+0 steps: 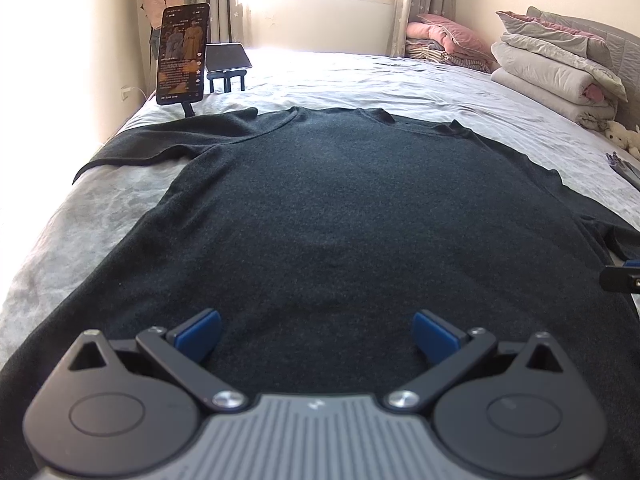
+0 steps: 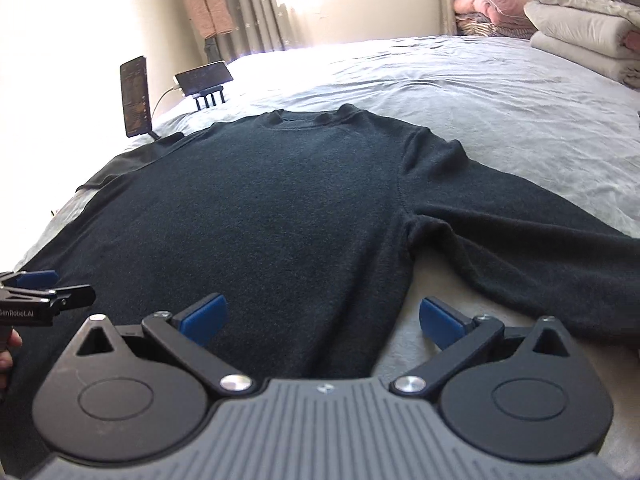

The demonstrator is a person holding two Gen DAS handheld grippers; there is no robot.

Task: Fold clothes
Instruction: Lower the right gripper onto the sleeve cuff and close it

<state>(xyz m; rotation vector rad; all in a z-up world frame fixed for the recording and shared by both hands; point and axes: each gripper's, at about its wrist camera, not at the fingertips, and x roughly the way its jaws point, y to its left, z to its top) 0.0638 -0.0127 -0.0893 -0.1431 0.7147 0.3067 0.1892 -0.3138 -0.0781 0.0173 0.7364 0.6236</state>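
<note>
A dark grey long-sleeved sweater (image 1: 320, 208) lies flat on the bed, collar far from me, sleeves spread to both sides. It also shows in the right wrist view (image 2: 260, 216), with its right sleeve (image 2: 520, 248) stretched out. My left gripper (image 1: 316, 334) is open and empty, low over the sweater's hem near the middle. My right gripper (image 2: 322, 320) is open and empty over the hem's right side, one pad over the sweater, one over the sheet. The left gripper shows at the left edge of the right wrist view (image 2: 40, 292).
The bed has a light grey sheet (image 1: 400, 80). A phone on a stand (image 1: 182, 54) and a second device on a small stand (image 1: 228, 60) stand at the far left. Folded quilts and pillows (image 1: 560, 68) are piled at the far right. A plush toy (image 1: 624, 136) lies on the right.
</note>
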